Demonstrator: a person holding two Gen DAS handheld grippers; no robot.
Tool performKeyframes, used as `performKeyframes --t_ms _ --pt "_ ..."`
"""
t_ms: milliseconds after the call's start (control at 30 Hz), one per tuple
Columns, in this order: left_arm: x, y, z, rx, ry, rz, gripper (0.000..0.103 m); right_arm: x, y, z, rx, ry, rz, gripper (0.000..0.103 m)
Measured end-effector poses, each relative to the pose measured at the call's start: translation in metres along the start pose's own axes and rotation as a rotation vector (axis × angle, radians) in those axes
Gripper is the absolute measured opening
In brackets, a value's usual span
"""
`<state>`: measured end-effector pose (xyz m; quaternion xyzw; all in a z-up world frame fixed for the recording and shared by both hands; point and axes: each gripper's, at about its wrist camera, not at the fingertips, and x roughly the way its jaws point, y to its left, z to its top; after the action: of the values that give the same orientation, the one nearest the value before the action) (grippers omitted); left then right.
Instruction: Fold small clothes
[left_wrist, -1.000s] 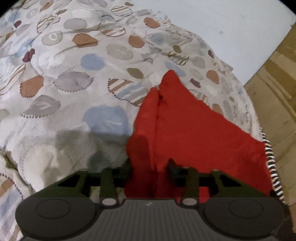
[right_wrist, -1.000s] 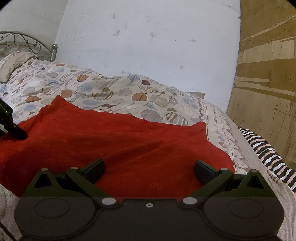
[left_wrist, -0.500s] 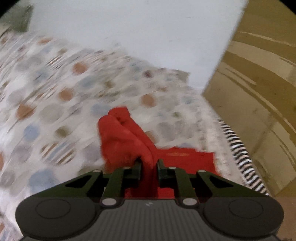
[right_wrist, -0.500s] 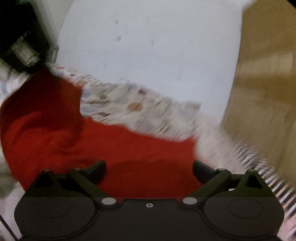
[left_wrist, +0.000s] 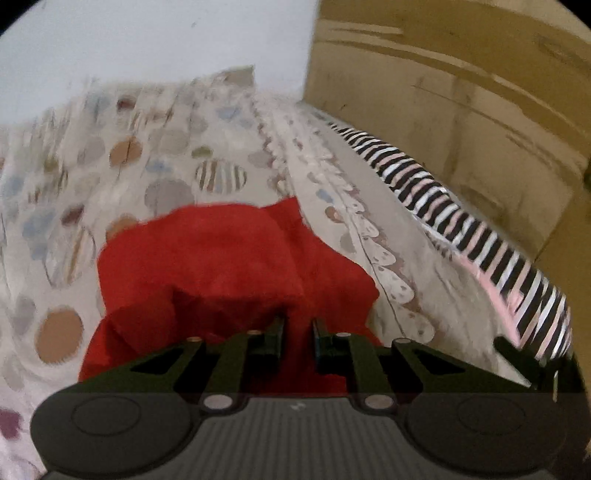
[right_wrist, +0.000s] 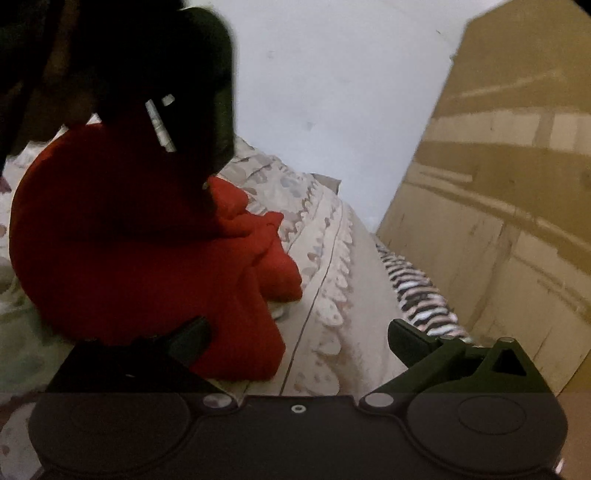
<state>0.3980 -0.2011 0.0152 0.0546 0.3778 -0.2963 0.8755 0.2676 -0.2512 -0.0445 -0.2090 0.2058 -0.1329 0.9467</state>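
Observation:
A red cloth (left_wrist: 229, 258) lies on the patterned bedspread (left_wrist: 166, 166). My left gripper (left_wrist: 297, 332) is shut on the cloth's near edge and holds a folded-over layer above the rest. In the right wrist view the red cloth (right_wrist: 140, 258) is bunched and doubled over at the left, with the left gripper (right_wrist: 177, 110) as a dark shape above it. My right gripper (right_wrist: 297, 332) is open and empty, its left finger at the cloth's right edge, its right finger over bare bedspread (right_wrist: 332, 314).
A black, white and pink striped fabric (left_wrist: 461, 214) runs along the bed's right edge; it also shows in the right wrist view (right_wrist: 417, 291). A wooden panel (left_wrist: 461, 92) stands to the right and a white wall (left_wrist: 147, 44) behind the bed.
My left gripper closed on the red cloth, lifted it and carried it to the right, folding it over itself. The right gripper stayed open and shifted right off the cloth.

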Motion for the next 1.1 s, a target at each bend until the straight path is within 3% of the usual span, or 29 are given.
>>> performKeyframes --t_ms 33,100,133,167,333,433,533,667,833,933,1100 --pt "-0.004 -0.002 -0.001 0.009 -0.004 0.001 0.022 0.001 0.001 0.000 0.015 -0.001 0.000 0.102" --pt "-0.014 -0.001 0.002 -0.016 -0.007 -0.038 0.044 0.003 0.002 -0.001 0.035 0.003 0.002 0.102" --pt "-0.018 0.001 0.005 -0.028 -0.008 -0.075 0.066 0.004 0.002 -0.002 0.038 0.004 0.001 0.102" --pt "-0.022 0.001 0.007 -0.039 -0.020 -0.104 0.080 0.004 0.000 -0.004 0.036 0.001 -0.002 0.102" --pt "-0.044 -0.005 0.016 -0.013 -0.082 -0.153 0.100 0.005 0.000 -0.011 -0.001 -0.019 -0.021 0.103" --pt "-0.060 -0.003 0.015 -0.042 -0.117 -0.208 0.102 0.004 -0.003 -0.013 0.010 -0.015 -0.018 0.103" --pt "-0.078 0.007 0.012 -0.092 -0.157 -0.213 0.102 0.005 -0.004 -0.015 0.024 -0.013 -0.015 0.103" --pt "-0.100 0.031 0.007 -0.154 -0.212 -0.150 0.102 0.006 -0.007 -0.016 0.043 -0.011 -0.010 0.103" --pt "-0.122 0.067 -0.014 -0.189 -0.287 -0.017 0.103 0.007 -0.013 -0.015 0.088 0.005 0.017 0.103" --pt "-0.123 0.093 -0.037 -0.196 -0.270 0.015 0.103 0.010 -0.032 -0.009 0.192 0.042 0.088 0.102" --pt "-0.104 0.126 -0.064 -0.290 -0.170 -0.058 0.102 0.017 -0.079 0.009 0.422 0.012 0.185 0.102"
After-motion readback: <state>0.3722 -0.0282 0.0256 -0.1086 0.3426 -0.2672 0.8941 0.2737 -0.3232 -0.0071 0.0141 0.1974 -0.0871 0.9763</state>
